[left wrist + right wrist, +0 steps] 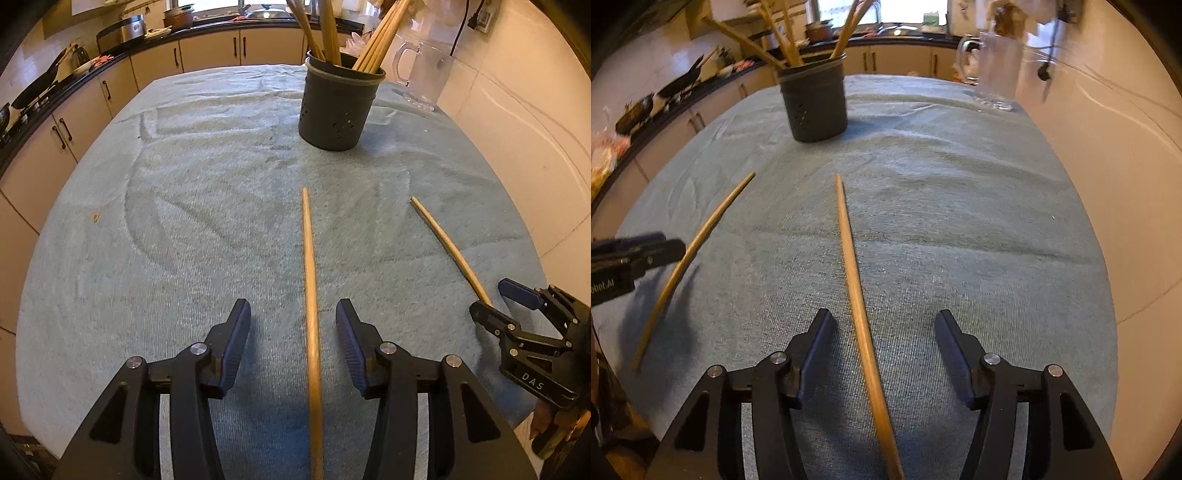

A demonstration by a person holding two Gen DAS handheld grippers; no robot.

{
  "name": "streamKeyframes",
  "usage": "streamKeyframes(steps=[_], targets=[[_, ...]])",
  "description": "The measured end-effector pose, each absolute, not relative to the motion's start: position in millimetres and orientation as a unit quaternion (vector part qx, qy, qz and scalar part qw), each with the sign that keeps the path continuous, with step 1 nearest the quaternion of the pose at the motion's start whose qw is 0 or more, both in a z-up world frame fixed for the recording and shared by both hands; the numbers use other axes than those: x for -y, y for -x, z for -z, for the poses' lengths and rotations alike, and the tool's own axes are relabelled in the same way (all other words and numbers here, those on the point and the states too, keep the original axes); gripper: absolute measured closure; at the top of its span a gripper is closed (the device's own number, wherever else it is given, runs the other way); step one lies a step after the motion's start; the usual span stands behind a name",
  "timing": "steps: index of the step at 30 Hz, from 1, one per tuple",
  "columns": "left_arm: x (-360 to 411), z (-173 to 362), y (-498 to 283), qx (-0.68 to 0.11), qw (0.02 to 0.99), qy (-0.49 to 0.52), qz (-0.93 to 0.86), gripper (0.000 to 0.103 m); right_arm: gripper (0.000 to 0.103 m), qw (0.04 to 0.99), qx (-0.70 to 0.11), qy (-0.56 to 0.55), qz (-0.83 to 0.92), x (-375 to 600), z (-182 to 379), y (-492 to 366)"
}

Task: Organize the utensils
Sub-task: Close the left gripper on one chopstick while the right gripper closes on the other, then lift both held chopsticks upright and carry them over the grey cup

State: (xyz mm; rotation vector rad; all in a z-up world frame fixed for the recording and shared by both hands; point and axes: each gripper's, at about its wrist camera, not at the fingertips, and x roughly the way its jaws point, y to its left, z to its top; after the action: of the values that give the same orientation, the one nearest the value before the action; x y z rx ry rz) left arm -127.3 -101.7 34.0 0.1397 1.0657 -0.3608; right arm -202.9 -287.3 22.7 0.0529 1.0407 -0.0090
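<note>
- across the whole table lies a blue-green towel (pixel 147 229), soft and slightly rumpled; it gives broad bare room to the left and ahead, while a pale wall (pixel 517 122) closes in along the right edge.
- at the far end stands the dark utensil holder (pixel 338 107), upright, already bristling with wooden sticks; a clear glass pitcher (pixel 424 74) sits just beside it toward the wall, a thing to avoid on any carry.
- two loose chopsticks remain on the towel, well apart from the holder. the left chopstick (pixel 310 295) lies with its long axis pointing almost straight away toward the holder; the right chopstick (pixel 855 280) does the same, angled a little so the two far tips diverge.
- left gripper (pixel 293 317) hangs over its stick with fingers spread wide, one on each side, the stick running lengthwise through the gap, nearer the right finger and touching neither.
- right gripper (pixel 884 325) straddles its own stick likewise, fingers wide apart and not gripping; the stick passes nearer its left finger.
- judgement: each hand is nearest its own stick, and both are lined up along the stick, so closing across the shaft looks the natural next step. thin round sticks on pile may roll or slip, and lifting one-ended could let the far tip droop and drag.
</note>
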Motion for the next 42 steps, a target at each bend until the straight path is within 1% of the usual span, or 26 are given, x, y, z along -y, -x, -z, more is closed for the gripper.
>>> streamKeyframes(steps=[2,3,4,5,7,9,10,16,22,23,24,25,26,27,28,31,36,42], targets=[[106.5,-34.4,123.1,-0.506,0.841,-0.073,0.177,0.057,0.041,0.862,-0.506,-0.023,-0.005,288.3,-23.7,197.7],[110.3,-33.9,119.0,-0.508,0.838,-0.077,0.181,0.057,0.044,0.859,-0.511,-0.021,-0.01,289.2,-24.4,193.4],[113.5,-32.6,115.6,-0.51,0.836,-0.081,0.184,0.057,0.05,0.856,-0.516,-0.019,-0.014,290.1,-24.8,188.9],[116.2,-31.6,112.8,-0.512,0.834,-0.085,0.186,0.057,0.053,0.853,-0.521,-0.02,-0.017,291.4,-24.9,183.6],[123.0,-26.6,105.3,-0.517,0.828,-0.096,0.192,0.057,0.068,0.846,-0.532,-0.029,-0.025,293.7,-24.1,173.7],[127.5,-19.9,97.9,-0.531,0.819,-0.099,0.193,0.057,0.075,0.839,-0.542,-0.032,-0.031,294.8,-23.3,164.8],[128.9,-17.2,94.5,-0.539,0.814,-0.096,0.196,0.057,0.076,0.836,-0.547,-0.029,-0.033,294.7,-22.8,159.4],[131.3,-16.1,83.6,-0.549,0.807,-0.093,0.199,0.057,0.077,0.823,-0.567,0.012,-0.033,285.4,-22.5,139.2],[131.5,-15.8,67.8,-0.553,0.801,-0.084,0.212,0.058,0.076,0.809,-0.587,-0.002,-0.031,283.6,-22.5,113.3],[131.4,-16.2,67.0,-0.552,0.802,-0.082,0.214,0.061,0.077,0.809,-0.587,-0.002,-0.03,283.3,-22.5,109.5],[131.1,-16.3,67.2,-0.547,0.805,-0.083,0.215,0.073,0.077,0.81,-0.586,-0.004,-0.03,283.0,-22.4,106.6],[131.5,-15.8,67.7,-0.542,0.808,-0.087,0.213,0.089,0.078,0.81,-0.585,-0.006,-0.03,283.2,-22.4,105.0],[130.0,-15.6,68.0,-0.539,0.811,-0.088,0.212,0.096,0.081,0.812,-0.583,-0.007,-0.029,283.1,-22.5,103.8],[127.4,-15.6,68.0,-0.537,0.812,-0.082,0.215,0.097,0.089,0.813,-0.581,-0.007,-0.028,283.3,-22.5,102.6],[123.9,-16.0,68.4,-0.537,0.812,-0.074,0.216,0.097,0.095,0.815,-0.578,-0.007,-0.031,282.7,-22.4,102.2],[113.7,-22.2,72.9,-0.53,0.82,-0.056,0.207,0.097,0.095,0.822,-0.568,-0.014,-0.037,284.1,-22.6,106.1],[108.8,-53.2,93.8,-0.485,0.846,-0.054,0.214,0.097,0.096,0.839,-0.539,-0.047,-0.053,288.5,-33.1,118.8],[101.7,-95.2,114.8,-0.426,0.877,-0.042,0.217,0.097,0.096,0.888,-0.452,-0.066,-0.051,285.5,-76.0,143.1]])
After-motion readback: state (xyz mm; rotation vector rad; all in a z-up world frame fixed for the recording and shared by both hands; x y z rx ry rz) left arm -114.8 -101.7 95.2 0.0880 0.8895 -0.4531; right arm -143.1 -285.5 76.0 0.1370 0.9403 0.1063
